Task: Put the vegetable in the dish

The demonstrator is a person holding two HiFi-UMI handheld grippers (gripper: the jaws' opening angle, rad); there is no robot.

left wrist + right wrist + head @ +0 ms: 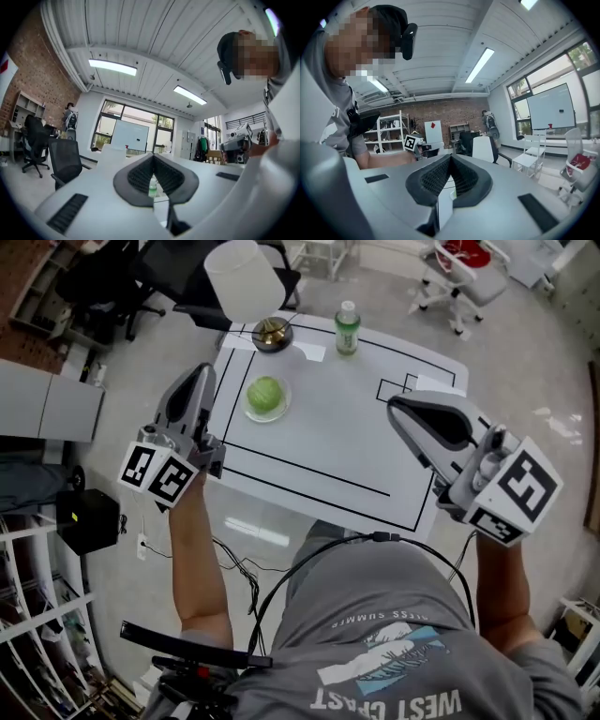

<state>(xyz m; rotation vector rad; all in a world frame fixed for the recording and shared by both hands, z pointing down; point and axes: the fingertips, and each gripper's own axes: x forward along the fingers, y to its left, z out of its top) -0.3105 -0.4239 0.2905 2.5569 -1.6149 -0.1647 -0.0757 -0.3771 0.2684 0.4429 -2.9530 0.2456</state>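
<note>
A green round cabbage (266, 395) lies on a small white dish (268, 416) at the left part of the white table (328, 456). My left gripper (203, 372) is held off the table's left edge, a little left of the dish, its tip pointing toward the far side. Its jaws are shut with nothing between them; in the left gripper view (153, 158) the pads meet. My right gripper (395, 405) hovers over the table's right side, far from the cabbage, also shut and empty, as the right gripper view (450, 157) shows.
A dark bowl (272, 334) and a green-labelled bottle (348, 329) stand at the table's far edge, under a white lamp shade (244, 277). Black lines are drawn on the tabletop. Office chairs (122, 277) stand behind; cables hang by the person's body.
</note>
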